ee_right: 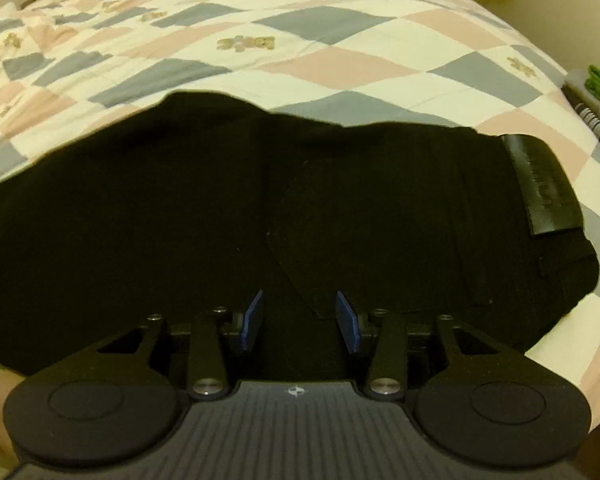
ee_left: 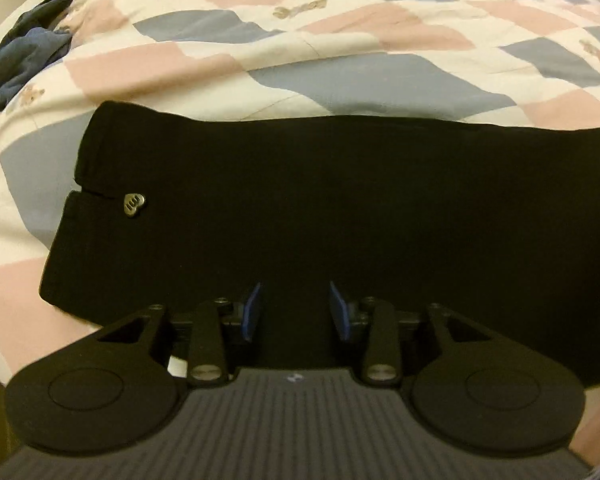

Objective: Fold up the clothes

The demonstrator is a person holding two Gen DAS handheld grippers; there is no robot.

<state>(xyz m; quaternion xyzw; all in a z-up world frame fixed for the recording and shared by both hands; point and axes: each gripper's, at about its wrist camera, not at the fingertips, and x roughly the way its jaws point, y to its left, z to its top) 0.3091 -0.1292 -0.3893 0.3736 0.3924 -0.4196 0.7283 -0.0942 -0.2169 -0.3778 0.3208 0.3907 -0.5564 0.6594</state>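
Across the quilted bed [ee_left: 340,40], black trousers [ee_left: 300,208] lie flat, legs stacked one on the other, long axis running side to side: hems [ee_left: 72,216] toward the left, waistband with its leather patch [ee_right: 540,184] toward the right. Left gripper [ee_left: 294,312] hangs over the leg end, jaws apart, nothing between them; right gripper [ee_right: 298,320] hovers by the back pocket [ee_right: 340,240], jaws likewise spread and empty. The risk, I'd say: black on black hides the edges, so a pinch could catch one layer only and drag the stacked legs askew. A blue garment [ee_left: 24,60] sits crumpled well apart.
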